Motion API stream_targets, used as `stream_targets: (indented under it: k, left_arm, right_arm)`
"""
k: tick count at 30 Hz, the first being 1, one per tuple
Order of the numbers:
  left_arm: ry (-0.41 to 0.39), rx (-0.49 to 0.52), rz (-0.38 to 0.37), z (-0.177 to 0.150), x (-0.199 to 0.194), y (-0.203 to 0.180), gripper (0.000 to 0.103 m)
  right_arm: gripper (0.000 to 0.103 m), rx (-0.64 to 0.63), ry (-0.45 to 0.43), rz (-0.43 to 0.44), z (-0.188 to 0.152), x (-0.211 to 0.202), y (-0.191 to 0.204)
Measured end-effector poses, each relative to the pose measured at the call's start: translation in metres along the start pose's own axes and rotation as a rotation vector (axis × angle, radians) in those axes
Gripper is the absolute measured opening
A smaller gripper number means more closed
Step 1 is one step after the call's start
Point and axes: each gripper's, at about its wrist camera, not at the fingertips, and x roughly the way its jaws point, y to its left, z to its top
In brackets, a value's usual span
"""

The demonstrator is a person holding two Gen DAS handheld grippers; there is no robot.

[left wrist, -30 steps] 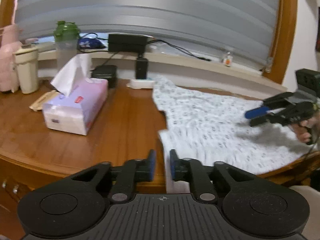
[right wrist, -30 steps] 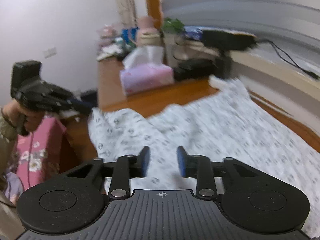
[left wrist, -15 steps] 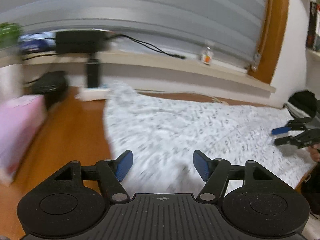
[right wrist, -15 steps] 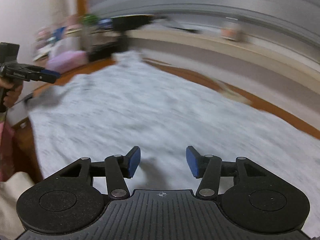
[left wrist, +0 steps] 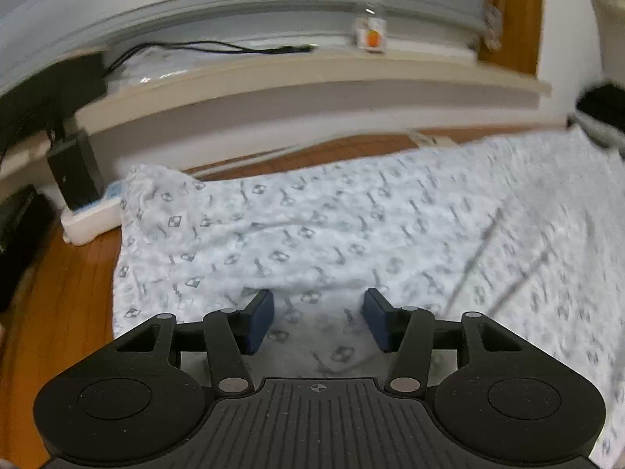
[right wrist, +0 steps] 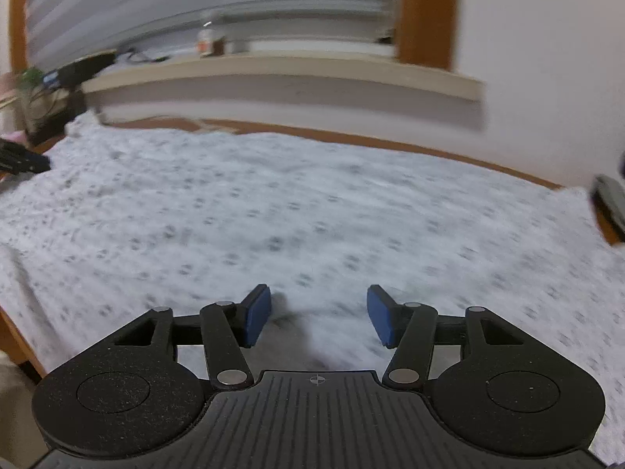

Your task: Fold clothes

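A white garment with a small grey print (left wrist: 351, 226) lies spread across the wooden table (left wrist: 58, 312); its far left corner is bunched up. My left gripper (left wrist: 318, 318) hovers low over the near part of the cloth. Its blue pads are apart and closing, and nothing is pinched between them. In the right wrist view the same garment (right wrist: 312, 203) fills the table, blurred. My right gripper (right wrist: 318, 314) is over it, jaws opening, with only flat cloth below the gap. A black tip at the far left edge (right wrist: 19, 162) looks like the left gripper.
A white power strip (left wrist: 91, 215) with a black adapter (left wrist: 76, 174) sits at the garment's far left corner. Behind the table runs a window sill (left wrist: 312, 74) with a cable (left wrist: 215, 45) and a small bottle (left wrist: 371, 35). A dark object (right wrist: 609, 203) lies at the right table edge.
Both grippers have swept to the right over the garment, leaving the tissue box out of view. Both sets of jaws stand wider than a second ago; the left ones have narrowed since half a second ago.
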Motion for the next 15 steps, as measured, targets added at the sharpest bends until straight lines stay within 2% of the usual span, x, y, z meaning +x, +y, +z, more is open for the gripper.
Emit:
stream_targets:
  k: [4, 9, 13, 15]
  left_arm:
    - [-0.039, -0.04, 0.029, 0.004, 0.013, 0.016, 0.059]
    - [-0.035, -0.045, 0.039, 0.01, 0.02, 0.021, 0.066]
    - [-0.029, -0.045, 0.05, 0.015, 0.028, 0.026, 0.074]
    - [-0.029, -0.055, 0.045, 0.015, 0.031, 0.029, 0.076]
  right_arm:
    - [0.058, 0.095, -0.049, -0.109, -0.017, -0.02, -0.039]
    - [0.058, 0.179, -0.096, -0.309, -0.04, -0.044, -0.089]
    - [0.058, 0.259, -0.09, -0.408, -0.059, -0.053, -0.128]
    - [0.059, 0.284, -0.118, -0.397, -0.068, -0.056, -0.14]
